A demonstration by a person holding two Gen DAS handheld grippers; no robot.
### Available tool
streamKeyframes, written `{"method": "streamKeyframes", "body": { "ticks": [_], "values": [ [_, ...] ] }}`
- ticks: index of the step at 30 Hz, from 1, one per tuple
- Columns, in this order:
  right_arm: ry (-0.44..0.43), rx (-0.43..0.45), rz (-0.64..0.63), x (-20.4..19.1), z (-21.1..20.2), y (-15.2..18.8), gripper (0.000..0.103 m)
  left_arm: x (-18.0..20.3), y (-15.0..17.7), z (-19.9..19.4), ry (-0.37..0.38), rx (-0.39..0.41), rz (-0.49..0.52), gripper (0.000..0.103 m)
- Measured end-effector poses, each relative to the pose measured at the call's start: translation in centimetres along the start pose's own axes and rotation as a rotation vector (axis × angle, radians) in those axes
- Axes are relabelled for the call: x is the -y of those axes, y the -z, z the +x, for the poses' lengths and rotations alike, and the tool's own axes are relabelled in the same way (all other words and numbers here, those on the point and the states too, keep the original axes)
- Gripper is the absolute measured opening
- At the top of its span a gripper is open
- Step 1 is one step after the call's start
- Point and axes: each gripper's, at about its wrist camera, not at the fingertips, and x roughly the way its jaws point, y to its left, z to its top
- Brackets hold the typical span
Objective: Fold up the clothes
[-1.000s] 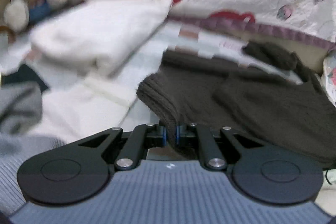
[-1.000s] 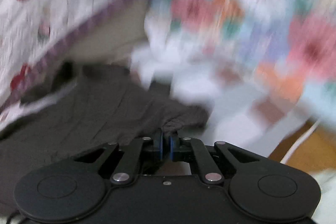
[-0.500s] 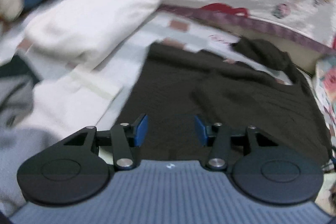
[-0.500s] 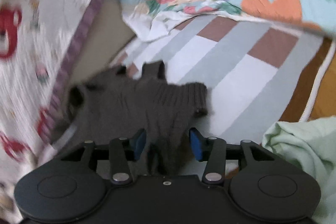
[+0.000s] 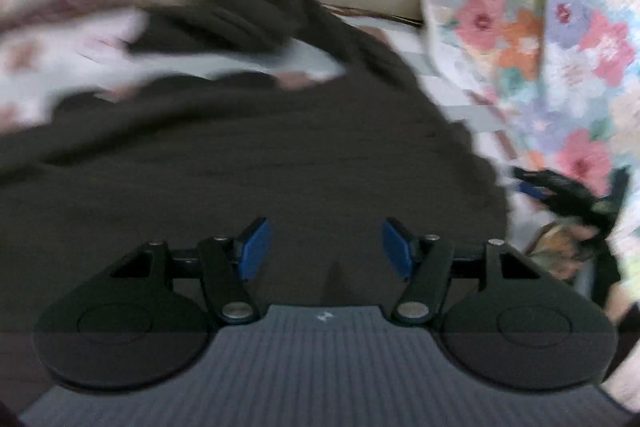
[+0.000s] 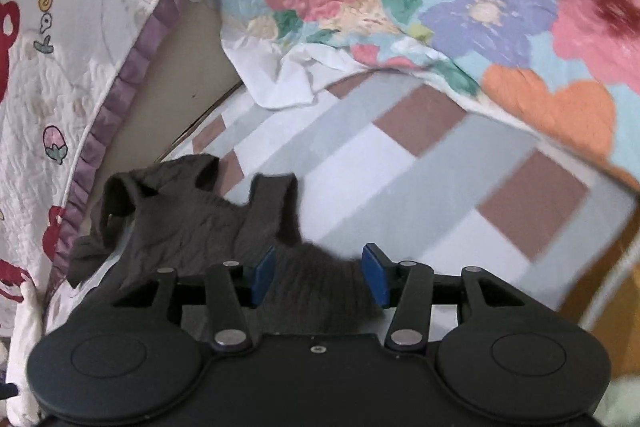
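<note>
A dark brown knit sweater [image 5: 280,155] lies spread on the bed and fills the middle of the blurred left wrist view. My left gripper [image 5: 324,251] hovers over it, its jaws opening, blue pads [image 5: 252,251] wide apart and clear of the cloth. In the right wrist view one end of the sweater [image 6: 192,223] lies crumpled on the striped sheet. A fuzzy edge of it sits between the pads of my right gripper [image 6: 320,277], which stands open without pressing it. The right gripper [image 5: 532,185] and a hand show at the right edge of the left view.
A striped bed sheet [image 6: 400,187] lies under the sweater. A floral quilt [image 6: 440,7] is bunched at the back right, and a white quilt with red bears [image 6: 60,27] rises along the left. Pale green cloth [image 6: 624,399] peeks in at the lower right.
Both grippers were shut on the sweater's edge and have opened and let go. The left one swung right across the sweater. The right one shifted a little and rolled.
</note>
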Motion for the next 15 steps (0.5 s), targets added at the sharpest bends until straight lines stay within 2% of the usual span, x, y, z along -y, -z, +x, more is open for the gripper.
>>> {"method": "streamKeyframes", "body": {
  "ticks": [1, 3, 4, 5, 6, 7, 8, 9, 11, 12, 13, 14, 15],
  "values": [
    [-0.014, 0.004, -0.015, -0.2, 0.6, -0.6, 0.055, 0.6, 0.1, 1.3, 0.02, -0.006, -0.014, 0.061],
    [-0.037, -0.017, -0.075, -1.7, 2.1, -1.6, 0.062, 1.3, 0.7, 3.6, -0.02, 0.011, -0.004, 0.061],
    [-0.043, -0.032, -0.11, -2.5, 3.0, -2.1, 0.064, 1.4, 1.3, 4.2, -0.045, 0.045, 0.022, 0.061],
    [-0.028, -0.058, -0.131, -3.0, 4.2, -2.2, 0.064, 1.3, 2.4, 4.6, -0.067, 0.1, 0.075, 0.061],
    [-0.012, -0.085, -0.151, -3.5, 5.4, -2.3, 0.064, 1.2, 3.8, 4.8, -0.096, 0.163, 0.168, 0.061],
    [0.004, -0.111, -0.172, -3.9, 6.6, -2.5, 0.064, 1.4, 5.1, 5.1, -0.141, 0.177, 0.257, 0.061],
    [0.02, -0.137, -0.193, -4.4, 7.8, -2.6, 0.064, 1.9, 5.6, 5.6, -0.176, 0.136, 0.307, 0.061],
    [0.028, -0.12, -0.251, -5.1, 8.0, -2.0, 0.068, 2.3, 6.1, 5.9, -0.202, 0.103, 0.351, 0.061],
    [0.043, -0.082, -0.369, -6.6, 8.4, -0.8, 0.061, 2.8, 6.4, 5.4, -0.173, 0.123, 0.38, 0.062],
    [0.05, -0.063, -0.428, -7.3, 8.7, -0.2, 0.044, 3.0, 6.5, 5.2, -0.171, 0.138, 0.39, 0.064],
    [0.058, -0.044, -0.487, -8.0, 8.9, 0.4, 0.02, 3.0, 6.4, 5.4, -0.177, 0.139, 0.393, 0.064],
    [0.052, -0.02, -0.495, -8.4, 8.5, 0.4, 0.006, 3.0, 6.4, 5.7, -0.192, 0.135, 0.387, 0.064],
    [0.089, 0.033, -0.487, -8.6, 7.8, 0.0, 0.007, 2.5, 6.3, 5.9, -0.209, 0.131, 0.372, 0.064]
  ]
}}
